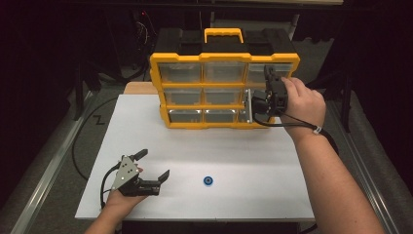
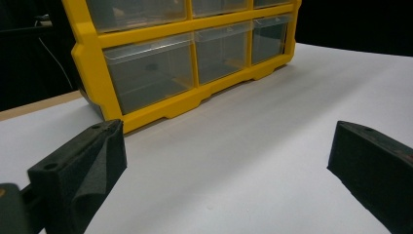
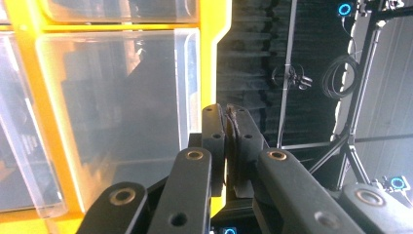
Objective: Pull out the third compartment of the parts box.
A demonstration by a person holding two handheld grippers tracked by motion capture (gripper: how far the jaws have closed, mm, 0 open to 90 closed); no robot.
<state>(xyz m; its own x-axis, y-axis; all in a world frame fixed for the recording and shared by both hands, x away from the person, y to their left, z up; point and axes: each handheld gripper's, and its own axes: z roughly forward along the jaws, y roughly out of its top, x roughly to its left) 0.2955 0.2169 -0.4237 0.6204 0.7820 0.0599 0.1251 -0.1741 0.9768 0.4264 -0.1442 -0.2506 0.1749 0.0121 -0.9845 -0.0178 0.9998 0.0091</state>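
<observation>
Drawer handling at the organizer's right column

The right claw (image 1: 271, 78), closed with nothing visible between its jaws, sits at the yellow organizer (image 1: 224, 90) along the tabletop's (image 1: 146, 122) far edge. The left claw (image 1: 155, 165) rests wide open, empty, near the front-left corner. Next: seat jaws on a drawer (image 3: 112, 107) lip.

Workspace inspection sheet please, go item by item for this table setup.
Surface: white table, mostly bare.
Job's things: yellow drawer cabinet at the back; right claw shut at its right-hand drawers, contact unclear.
Clutter: small blue ring near the front.
Grippers: left claw open, resting low over the table.
Cables: one trails from each gripper; another lies on the floor at left.
Surroundings: dark room, tripods behind.
</observation>
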